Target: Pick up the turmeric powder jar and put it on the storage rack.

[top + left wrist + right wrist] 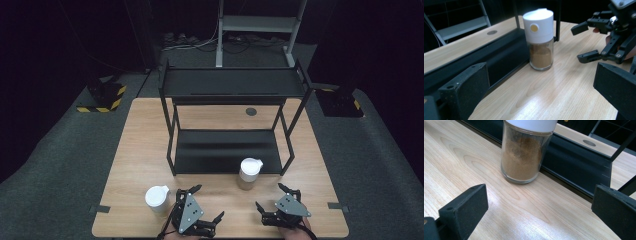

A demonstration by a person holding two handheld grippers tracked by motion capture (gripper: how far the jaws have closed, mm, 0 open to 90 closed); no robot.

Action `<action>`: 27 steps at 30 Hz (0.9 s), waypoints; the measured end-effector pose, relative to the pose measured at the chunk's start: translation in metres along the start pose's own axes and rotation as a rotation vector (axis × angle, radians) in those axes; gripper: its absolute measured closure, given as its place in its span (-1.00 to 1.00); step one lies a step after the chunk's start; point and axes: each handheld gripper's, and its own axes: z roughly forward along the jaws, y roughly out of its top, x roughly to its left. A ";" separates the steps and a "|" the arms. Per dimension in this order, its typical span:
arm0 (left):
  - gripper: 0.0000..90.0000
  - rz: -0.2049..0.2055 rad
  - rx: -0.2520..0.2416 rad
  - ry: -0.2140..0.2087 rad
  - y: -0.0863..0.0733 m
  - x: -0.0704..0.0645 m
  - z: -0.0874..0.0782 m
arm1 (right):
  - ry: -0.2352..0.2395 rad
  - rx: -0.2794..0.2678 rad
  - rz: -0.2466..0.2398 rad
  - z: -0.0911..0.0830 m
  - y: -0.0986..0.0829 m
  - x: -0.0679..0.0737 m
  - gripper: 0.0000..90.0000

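A glass spice jar [249, 173] with brown powder and a white lid stands on the wooden table just in front of the black shelf rack [225, 150]. A second white-lidded jar [157, 199] stands near the table's front left. My left gripper [207, 202] is open beside that second jar and points right toward the first jar [541, 40]. My right gripper [272, 196] is open at the front right, angled left toward the same jar [522, 155]. In the left gripper view the right gripper [584, 42] shows open past the jar. Neither holds anything.
The two-tier rack [499, 57] takes up the table's middle and back, its lower edge [574, 170] right behind the jar. A round grommet [251, 111] sits in the table [140, 150] behind it. Bare wood lies left and right of the rack.
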 end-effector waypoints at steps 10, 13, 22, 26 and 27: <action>-0.99 -0.001 -0.017 0.012 0.002 0.002 -0.014 | -0.001 -0.003 0.001 0.000 -0.001 0.000 -1.00; -0.99 -0.005 -0.020 0.018 0.002 0.004 -0.020 | -0.001 -0.001 0.003 0.000 0.000 0.000 -1.00; -0.99 -0.017 -0.042 0.061 -0.002 0.013 -0.035 | 0.002 0.001 0.000 0.000 0.000 0.000 -1.00; -0.99 -0.019 -0.051 0.080 -0.003 0.016 -0.042 | 0.002 0.004 0.003 0.000 0.001 0.000 -1.00; -0.99 -0.023 -0.054 0.089 -0.004 0.017 -0.044 | 0.001 0.003 0.004 0.000 0.000 0.000 -1.00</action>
